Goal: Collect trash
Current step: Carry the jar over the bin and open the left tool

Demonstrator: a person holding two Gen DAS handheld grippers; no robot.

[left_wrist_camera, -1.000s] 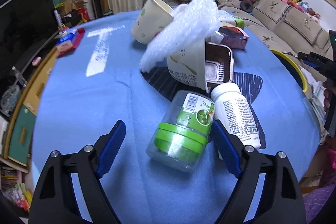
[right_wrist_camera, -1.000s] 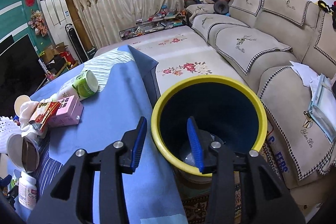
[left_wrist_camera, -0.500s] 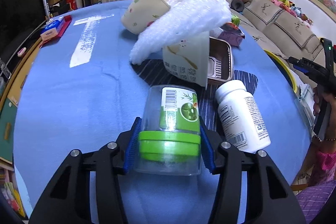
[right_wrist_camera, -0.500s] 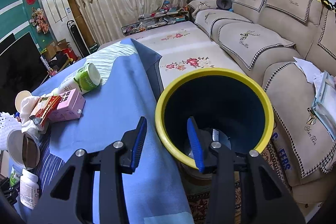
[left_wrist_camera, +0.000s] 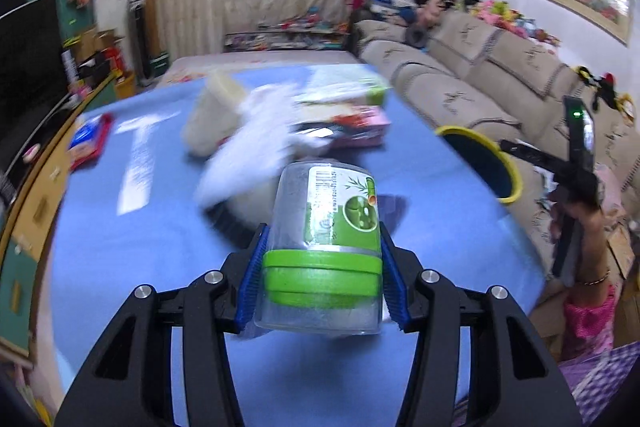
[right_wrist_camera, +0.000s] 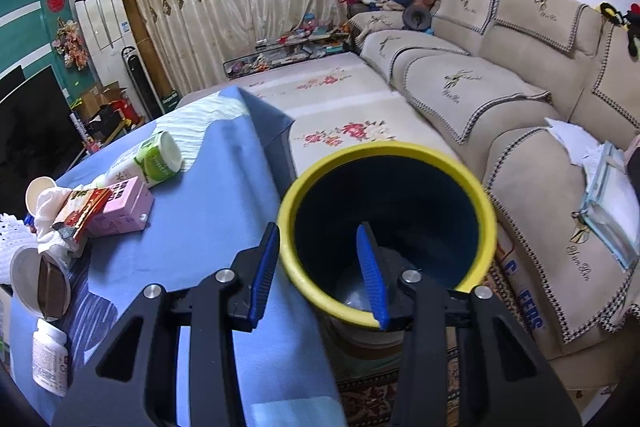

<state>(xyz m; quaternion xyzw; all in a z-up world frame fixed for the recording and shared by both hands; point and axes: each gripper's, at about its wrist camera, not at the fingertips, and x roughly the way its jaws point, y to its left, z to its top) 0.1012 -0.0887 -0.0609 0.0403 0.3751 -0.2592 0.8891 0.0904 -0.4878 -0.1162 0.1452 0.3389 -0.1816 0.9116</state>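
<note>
My left gripper (left_wrist_camera: 322,247) is shut on a clear plastic jar (left_wrist_camera: 324,239) with a green lid and green label. Both blue pads press its sides, and it hangs above the blue tablecloth (left_wrist_camera: 132,227). The yellow-rimmed dark bin (right_wrist_camera: 384,149) stands beside the table's right edge and also shows in the left wrist view as the bin (left_wrist_camera: 508,183). My right gripper (right_wrist_camera: 318,239) hovers over the bin's near rim, open, with nothing between its fingers. Trash left on the table includes a white pill bottle (right_wrist_camera: 50,363), a pink carton (right_wrist_camera: 124,211) and a green-and-white bottle (right_wrist_camera: 154,161).
A blurred heap with white foam netting (left_wrist_camera: 256,143) and a paper cup (left_wrist_camera: 212,111) lies behind the jar. A beige sofa (right_wrist_camera: 520,75) runs along the right. A person's hand (left_wrist_camera: 580,223) holds the other gripper at the right edge. A red-blue packet (left_wrist_camera: 86,143) lies far left.
My left gripper closed around the green-lidded jar and lifted it off the table, swinging the view up. The right gripper stayed over the bin.
</note>
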